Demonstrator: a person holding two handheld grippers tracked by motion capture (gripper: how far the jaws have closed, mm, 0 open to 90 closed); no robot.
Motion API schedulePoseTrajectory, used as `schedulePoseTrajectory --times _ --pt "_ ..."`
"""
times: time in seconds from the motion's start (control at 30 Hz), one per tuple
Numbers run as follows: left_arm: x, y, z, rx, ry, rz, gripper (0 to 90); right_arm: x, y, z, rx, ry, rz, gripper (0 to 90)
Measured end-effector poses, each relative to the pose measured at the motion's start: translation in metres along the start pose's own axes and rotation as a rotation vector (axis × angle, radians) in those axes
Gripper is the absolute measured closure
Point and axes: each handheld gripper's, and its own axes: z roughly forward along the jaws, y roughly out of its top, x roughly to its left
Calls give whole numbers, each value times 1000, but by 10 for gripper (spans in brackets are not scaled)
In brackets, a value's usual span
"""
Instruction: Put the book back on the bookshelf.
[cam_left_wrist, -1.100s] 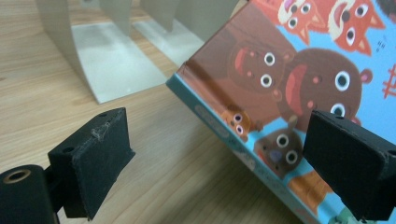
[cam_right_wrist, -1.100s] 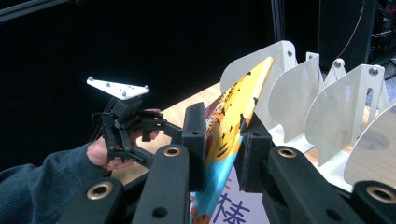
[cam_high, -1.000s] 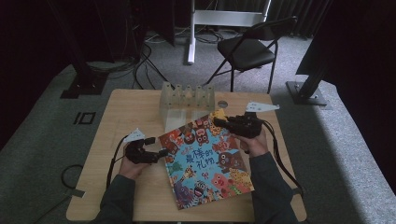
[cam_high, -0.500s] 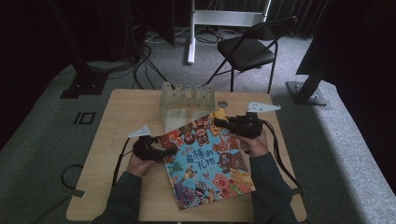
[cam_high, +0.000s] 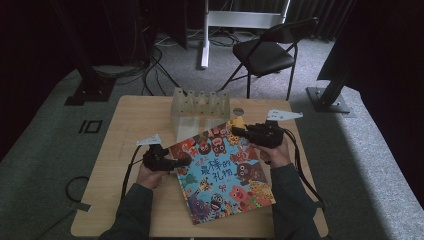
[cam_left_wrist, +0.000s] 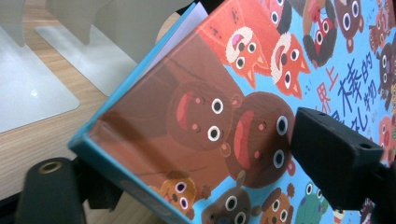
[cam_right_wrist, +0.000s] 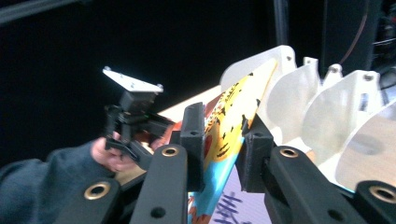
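1. Left gripper (cam_high: 176, 161) – jaws clamped across the left corner of the picture book (cam_high: 220, 170), one under, one on the cover.
2. Picture book – lies tilted on the table (cam_high: 130, 125), long axis toward the white divider rack (cam_high: 200, 102) just behind its far edge.
3. Right gripper (cam_high: 239, 131) – nearer the rack, jaws shut on the book's far corner.

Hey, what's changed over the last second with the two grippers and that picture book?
The left gripper slid rightward to the picture book, and its fingers now close on the book's left edge, which looks raised in the left gripper view. The right gripper stayed clamped on the book's top corner, and the rack behind it has not moved.
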Motion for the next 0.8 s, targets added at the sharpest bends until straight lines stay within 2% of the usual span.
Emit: schedulePoseTrajectory --times 0.07,0.33,0.37,0.4,0.43,0.53,0.73,0.77,0.8 --pt "0 1 -2 3 -2 0 242 1 1 -1 11 -13 -27 733" --pt "0 5 -6 5 -13 5 301 4 5 -3 49 -58 -83 681" --pt "-1 6 -8 -3 -10 12 311 3 5 -4 52 -61 -83 667" --pt "-1 7 -9 -6 -7 18 345 4 5 -4 69 -110 -91 630" --pt "-3 9 -11 -10 -3 25 363 4 4 -3 84 -139 -94 617" --pt "-7 14 -16 -19 7 51 408 0 1 -5 68 -141 -64 613" --pt "-24 26 -28 -29 50 125 486 -5 -1 -7 67 -162 -52 570" --pt "-24 26 -28 -29 50 125 500 -5 -1 -7 67 -162 -52 570" --pt "-31 32 -32 -42 60 161 500 -5 -2 -7 68 -166 -54 562"
